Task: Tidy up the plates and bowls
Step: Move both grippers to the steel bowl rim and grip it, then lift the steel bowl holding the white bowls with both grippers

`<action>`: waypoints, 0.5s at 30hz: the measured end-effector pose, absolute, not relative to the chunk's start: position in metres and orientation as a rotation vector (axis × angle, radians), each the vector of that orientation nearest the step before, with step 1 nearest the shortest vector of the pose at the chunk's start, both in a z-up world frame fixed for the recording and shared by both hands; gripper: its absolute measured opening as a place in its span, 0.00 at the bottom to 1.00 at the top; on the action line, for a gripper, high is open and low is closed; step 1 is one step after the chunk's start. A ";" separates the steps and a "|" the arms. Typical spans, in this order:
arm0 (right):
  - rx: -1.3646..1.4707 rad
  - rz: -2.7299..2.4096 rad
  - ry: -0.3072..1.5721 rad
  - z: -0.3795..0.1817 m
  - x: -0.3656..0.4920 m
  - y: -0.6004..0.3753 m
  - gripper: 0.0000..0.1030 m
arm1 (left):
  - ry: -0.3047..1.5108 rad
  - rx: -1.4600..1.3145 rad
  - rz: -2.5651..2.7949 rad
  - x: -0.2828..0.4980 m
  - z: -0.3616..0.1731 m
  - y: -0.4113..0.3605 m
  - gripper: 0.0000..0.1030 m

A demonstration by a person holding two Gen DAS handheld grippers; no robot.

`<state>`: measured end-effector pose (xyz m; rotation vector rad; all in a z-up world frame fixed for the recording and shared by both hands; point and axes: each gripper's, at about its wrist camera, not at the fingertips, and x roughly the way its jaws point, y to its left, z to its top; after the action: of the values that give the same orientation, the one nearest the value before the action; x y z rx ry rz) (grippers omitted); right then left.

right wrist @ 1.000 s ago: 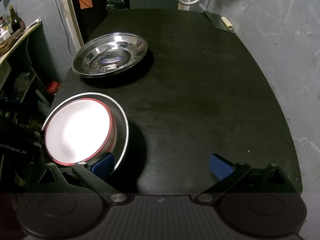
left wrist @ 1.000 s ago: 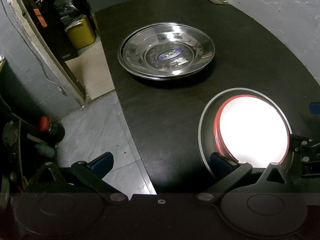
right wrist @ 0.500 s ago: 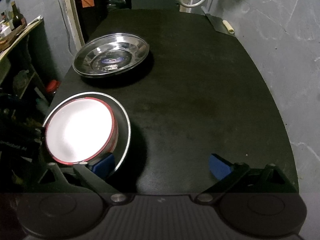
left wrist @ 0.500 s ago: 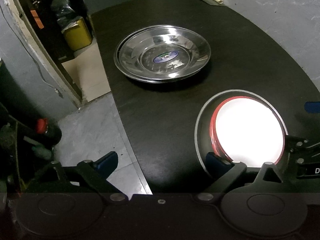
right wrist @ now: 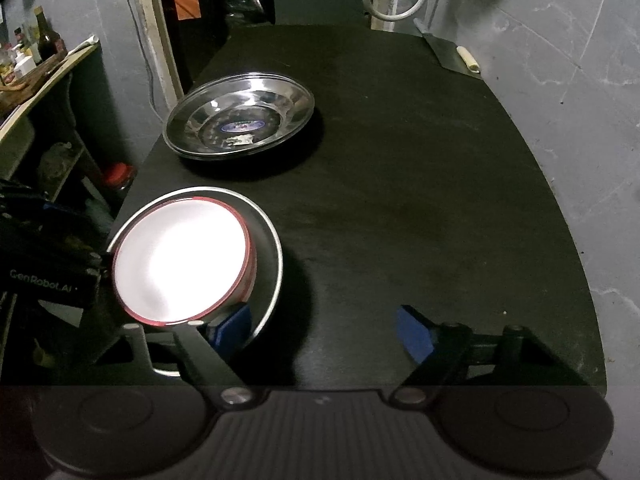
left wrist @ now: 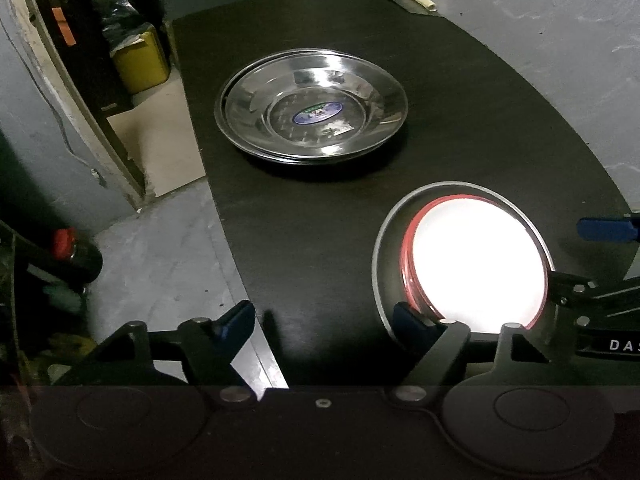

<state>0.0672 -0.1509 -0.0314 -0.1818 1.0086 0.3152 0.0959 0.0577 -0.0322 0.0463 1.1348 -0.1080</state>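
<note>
While both grippers sit at the near edge of the black tabletop (right wrist: 400, 168), neither has hold of anything.

Left gripper (left wrist: 324, 320): fingers spread wide. Its left blue pad (left wrist: 236, 318) hangs just off the tabletop's left edge over the floor; its right pad (left wrist: 408, 322) is at the near rim of the steel bowl (left wrist: 384, 248), contact unclear from this angle.

Right gripper (right wrist: 320, 330): fingers also spread wide. Left pad (right wrist: 228, 326) sits at the steel bowl's (right wrist: 268, 236) near rim, probably touching, but glare makes it hard to confirm. Right pad (right wrist: 414, 334) is over bare tabletop.

Task items:
- White bowl with red rim (left wrist: 476, 264) nested inside the steel bowl, near the tabletop's near-left corner. It sits off-centre in the steel bowl. Interior is blown out by light, no detail readable.
- Stack of steel plates (left wrist: 312, 108), at least two by the doubled rims, farther back along the left edge, well apart from the bowls. Top plate has a blue oval sticker (left wrist: 318, 113) at centre.

Other: cleaver with a pale handle (right wrist: 452, 54) at the far-right corner against the grey wall (right wrist: 560, 60).
</note>
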 end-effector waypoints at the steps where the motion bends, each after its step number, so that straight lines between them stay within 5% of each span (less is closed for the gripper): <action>1: -0.182 0.316 1.008 -0.031 0.067 -0.151 0.78 | 1.134 0.044 -0.111 0.096 -0.032 0.058 0.74; 10: -0.178 0.328 1.006 -0.030 0.066 -0.150 0.71 | 1.130 0.004 -0.153 0.094 -0.031 0.059 0.59; 15: -0.176 0.367 1.007 -0.028 0.064 -0.146 0.54 | 1.126 -0.017 -0.188 0.094 -0.030 0.057 0.46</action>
<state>0.0640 -0.1460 -0.0279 -0.1756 1.0073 0.3675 0.0937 0.0569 -0.0304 -0.0166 1.1262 -0.1878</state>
